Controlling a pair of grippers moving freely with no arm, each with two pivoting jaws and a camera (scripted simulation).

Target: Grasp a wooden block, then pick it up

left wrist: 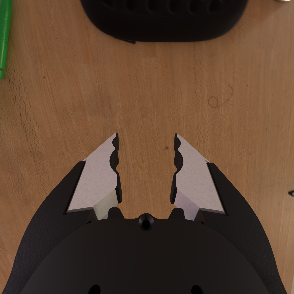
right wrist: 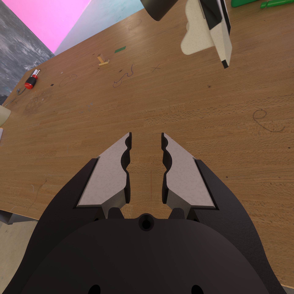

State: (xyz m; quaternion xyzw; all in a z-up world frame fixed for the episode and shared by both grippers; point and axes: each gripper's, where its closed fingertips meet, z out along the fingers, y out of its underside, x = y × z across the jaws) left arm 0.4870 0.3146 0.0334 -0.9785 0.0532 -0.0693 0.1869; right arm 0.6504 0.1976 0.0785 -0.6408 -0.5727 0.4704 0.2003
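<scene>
A small light wooden block (right wrist: pixel 101 57) stands tilted beside a flat wooden strip (right wrist: pixel 104 64) far off on the wooden table (right wrist: pixel 175 103), seen only in the right wrist view. My right gripper (right wrist: pixel 146 133) is open and empty, low over bare table, well short of the block. My left gripper (left wrist: pixel 146 134) is open and empty, pointing straight down at bare table (left wrist: pixel 143 95). It also shows in the right wrist view (right wrist: pixel 211 47), hanging above the table at the upper right. The block is not in the left wrist view.
A red and black screwdriver (right wrist: pixel 31 81) lies near the table's far left corner. A green patch (right wrist: pixel 120 49) sits beyond the block. Green parts lie at the upper right (right wrist: pixel 270 3) and along the left edge (left wrist: pixel 4 36). A large black rounded body (left wrist: pixel 163 19) fills the top.
</scene>
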